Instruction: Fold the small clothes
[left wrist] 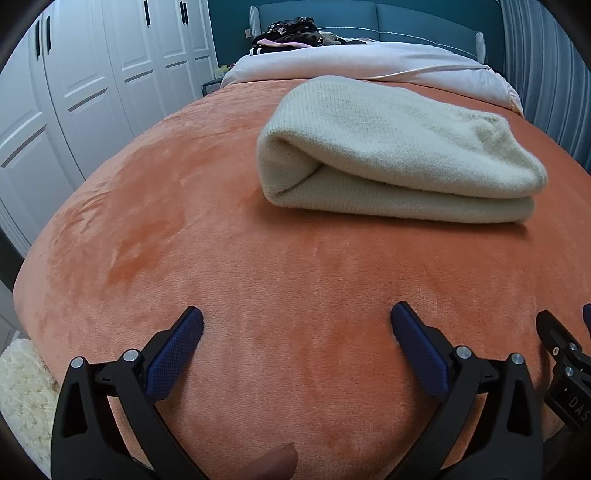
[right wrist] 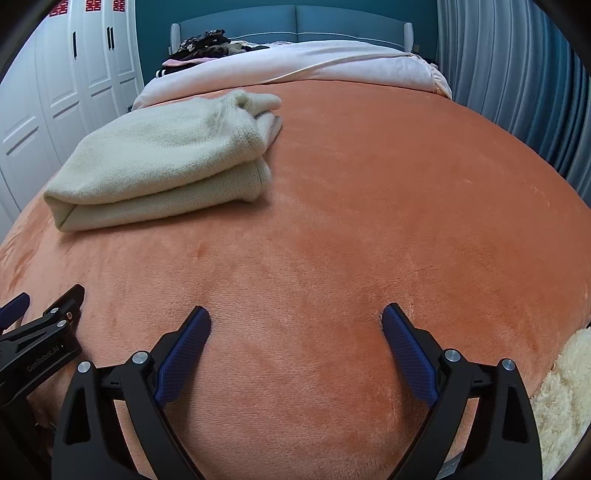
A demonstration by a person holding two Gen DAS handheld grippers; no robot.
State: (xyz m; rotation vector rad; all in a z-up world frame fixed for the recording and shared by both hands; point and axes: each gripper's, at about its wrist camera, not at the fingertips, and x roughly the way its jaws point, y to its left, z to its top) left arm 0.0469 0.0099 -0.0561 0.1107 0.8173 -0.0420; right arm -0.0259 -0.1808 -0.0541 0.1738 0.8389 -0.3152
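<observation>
A cream knitted garment point(left wrist: 391, 155) lies folded in a thick bundle on the orange blanket point(left wrist: 258, 258); it also shows in the right wrist view point(right wrist: 162, 158) at the left. My left gripper point(left wrist: 297, 325) is open and empty, low over the blanket, well in front of the garment. My right gripper point(right wrist: 295, 325) is open and empty, also near the blanket's front, to the right of the garment. The right gripper's edge shows in the left wrist view point(left wrist: 565, 354), and the left gripper shows in the right wrist view point(right wrist: 40, 332).
A pale pink duvet point(left wrist: 351, 61) lies beyond the blanket. A pile of dark clothes point(left wrist: 291, 33) sits by the blue headboard point(left wrist: 406, 20). White wardrobe doors point(left wrist: 81, 85) stand at the left, blue curtains point(right wrist: 517, 74) at the right. A fluffy cream rug point(right wrist: 565, 391) lies below the bed's edge.
</observation>
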